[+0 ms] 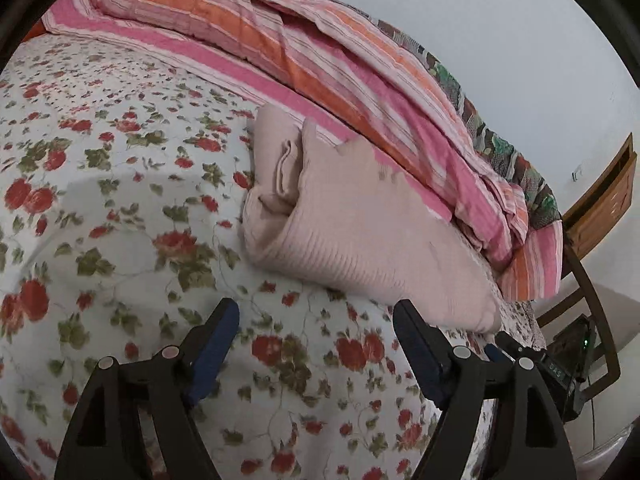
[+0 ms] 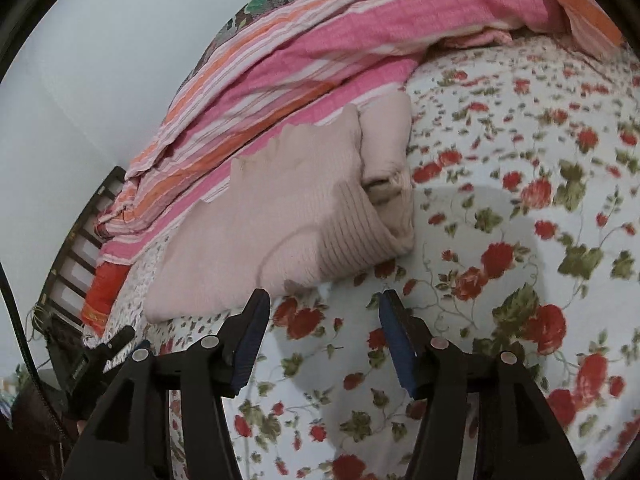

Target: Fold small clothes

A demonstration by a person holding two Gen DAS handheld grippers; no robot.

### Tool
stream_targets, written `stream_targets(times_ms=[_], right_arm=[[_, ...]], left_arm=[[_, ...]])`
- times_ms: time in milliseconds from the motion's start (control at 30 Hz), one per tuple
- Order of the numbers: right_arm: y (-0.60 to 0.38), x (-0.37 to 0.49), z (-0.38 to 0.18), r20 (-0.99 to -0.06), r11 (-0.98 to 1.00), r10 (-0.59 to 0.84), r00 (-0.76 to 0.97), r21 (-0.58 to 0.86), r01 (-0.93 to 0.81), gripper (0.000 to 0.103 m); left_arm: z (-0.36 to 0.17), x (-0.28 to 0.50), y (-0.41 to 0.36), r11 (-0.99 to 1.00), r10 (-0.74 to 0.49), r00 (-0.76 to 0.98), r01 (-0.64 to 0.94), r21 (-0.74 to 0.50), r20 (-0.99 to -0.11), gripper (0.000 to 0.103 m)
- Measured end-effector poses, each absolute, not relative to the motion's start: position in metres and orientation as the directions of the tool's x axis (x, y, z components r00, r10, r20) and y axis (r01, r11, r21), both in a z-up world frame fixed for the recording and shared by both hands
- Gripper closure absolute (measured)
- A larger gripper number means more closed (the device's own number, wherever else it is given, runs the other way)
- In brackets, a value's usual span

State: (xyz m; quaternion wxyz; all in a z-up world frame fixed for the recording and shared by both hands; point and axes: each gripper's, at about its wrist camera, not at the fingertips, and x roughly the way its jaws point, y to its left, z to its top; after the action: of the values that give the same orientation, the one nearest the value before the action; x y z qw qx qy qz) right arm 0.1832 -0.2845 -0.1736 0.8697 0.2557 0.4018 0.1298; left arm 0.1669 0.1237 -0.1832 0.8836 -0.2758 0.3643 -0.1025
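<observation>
Folding step: looks all but finished on this piece — the pale pink knit top [image 1: 344, 232] lies as a compact folded bundle on the flowered bedsheet [image 1: 120, 208], and both tools are clear of it.
Where the garment sits: near the far side of the bed, its back edge touching or just beside the striped pink-and-orange quilt [image 1: 320, 72] heaped along the wall; one narrow end shows rolled layers tucked inside.
Left hand-held gripper [image 1: 316, 320]: jaws standing wide, nothing between them, only flowered sheet below; its right finger is just beside the near corner of the bundle, not on it.
Right hand-held gripper [image 2: 324, 310]: jaws part-way apart with a little widening in them, empty; its left fingertip is close to the bundle's near edge, and contact cannot be told.
Other tool in view: the right wrist camera catches the other gripper's body low at the left edge.
Judgement on next move: either a tidy-up press on the loose end, or setting this bundle aside; lifting it calls for a grip under both ends so the layers do not spill open.
Risk: the soft knit could unroll if pinched by a single layer.
</observation>
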Motion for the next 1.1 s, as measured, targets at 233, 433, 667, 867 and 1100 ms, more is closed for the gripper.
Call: stream_targets(times_ms=[233, 433, 667, 867, 1100], right_arm=[[-0.285, 0.197, -0.179, -0.584, 0.807, 0.429, 0.689, 0.59, -0.003, 0.046], [-0.279, 0.216, -0.182, -0.586, 0.812, 0.411, 0.699, 0.584, 0.011, 0.047], [-0.283, 0.237, -0.191, -0.608, 0.808, 0.375, 0.7, 0.584, 0.074, 0.074], [-0.283, 0.234, -0.19, -0.596, 0.799, 0.405, 0.694, 0.6, 0.048, 0.094], [-0.292, 0.204, -0.174, -0.571, 0.758, 0.454, 0.684, 0.651, 0.04, 0.094]], left_arm=[[-0.192, 0.19, 0.116, 0.779, -0.397, 0.75, -0.03, -0.626, -0.53, 0.026], [-0.19, 0.199, 0.099, 0.832, -0.37, 0.772, 0.027, -0.555, -0.516, 0.026], [-0.191, 0.212, 0.109, 0.799, -0.366, 0.775, -0.022, -0.601, -0.515, 0.057], [-0.19, 0.217, 0.108, 0.802, -0.371, 0.754, -0.033, -0.596, -0.541, 0.093], [-0.163, 0.192, 0.107, 0.806, -0.369, 0.761, -0.024, -0.592, -0.534, 0.093]])
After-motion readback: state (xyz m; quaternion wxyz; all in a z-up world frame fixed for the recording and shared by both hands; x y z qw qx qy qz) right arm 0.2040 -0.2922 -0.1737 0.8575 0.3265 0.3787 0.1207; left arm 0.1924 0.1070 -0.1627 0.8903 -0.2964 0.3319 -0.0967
